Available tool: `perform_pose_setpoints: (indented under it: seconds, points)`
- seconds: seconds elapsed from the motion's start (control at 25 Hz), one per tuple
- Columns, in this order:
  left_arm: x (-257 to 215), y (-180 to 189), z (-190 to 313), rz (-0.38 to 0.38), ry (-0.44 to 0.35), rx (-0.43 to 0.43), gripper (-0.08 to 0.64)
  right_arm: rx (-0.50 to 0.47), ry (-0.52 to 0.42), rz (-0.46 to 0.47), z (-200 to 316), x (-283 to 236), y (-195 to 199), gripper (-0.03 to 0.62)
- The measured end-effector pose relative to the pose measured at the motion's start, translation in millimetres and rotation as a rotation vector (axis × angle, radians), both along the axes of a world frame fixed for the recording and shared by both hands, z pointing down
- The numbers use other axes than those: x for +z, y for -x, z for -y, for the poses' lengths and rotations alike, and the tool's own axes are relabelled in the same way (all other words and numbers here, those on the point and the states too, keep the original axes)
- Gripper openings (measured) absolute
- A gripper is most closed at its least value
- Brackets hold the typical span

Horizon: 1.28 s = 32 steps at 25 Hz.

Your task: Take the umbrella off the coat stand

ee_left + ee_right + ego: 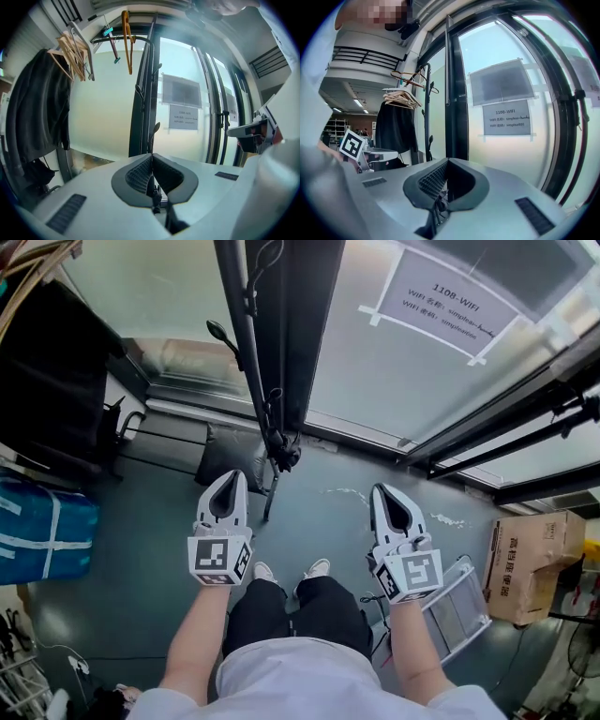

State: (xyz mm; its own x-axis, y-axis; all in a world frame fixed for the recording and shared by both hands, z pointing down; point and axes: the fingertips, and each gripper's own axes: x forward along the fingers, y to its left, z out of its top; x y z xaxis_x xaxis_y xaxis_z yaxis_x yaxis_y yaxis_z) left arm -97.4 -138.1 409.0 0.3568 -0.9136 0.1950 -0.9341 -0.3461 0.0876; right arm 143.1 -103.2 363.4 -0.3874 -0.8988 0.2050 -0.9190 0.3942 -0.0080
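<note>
Black coat stand (253, 362), top cut off; left tongs (230, 476) and right tongs (382, 489) both closed, empty.

Black coat stand (246, 334), brown cardboard box (534, 563), grey floor (169, 549).

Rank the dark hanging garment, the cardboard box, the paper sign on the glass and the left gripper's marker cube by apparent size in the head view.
1. dark garment, largest.
2. cardboard box and paper sign: about alike, so unranked.
3. marker cube on the left gripper, smallest, though nearest the camera.
</note>
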Motion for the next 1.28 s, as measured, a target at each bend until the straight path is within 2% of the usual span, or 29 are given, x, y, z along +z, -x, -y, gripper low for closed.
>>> perform_pose_setpoints:
  seconds: [0.48,0.56,0.72,0.8,0.96,1.28]
  points:
    - [107.6,-15.7,21.7,-0.016,0.053,-0.011,0.033,-0.109,0.011,-0.024,1.9,86.6,38.2,0.018]
    - [122.2,-20.1,26.8,-0.021,0.064,-0.010,0.083,-0.119,0.018,-0.028,2.6,97.1,40.8,0.017]
    - [156.2,-32.5,35.7,-0.035,0.092,0.014,0.094,-0.132,0.027,-0.025,7.2,118.0,47.2,0.017]
    - [179.8,-43.6,40.5,-0.039,0.118,0.049,0.149,-0.154,0.025,-0.041,11.0,129.3,52.7,0.018]
    - [227.1,-56.3,48.7,-0.048,0.170,0.062,0.181,-0.181,0.029,-0.078,19.0,154.8,57.4,0.017]
    - [282.0,-79.8,81.9,-0.117,0.227,0.088,0.273,-0.190,0.053,-0.083,24.6,195.3,54.2,0.017]
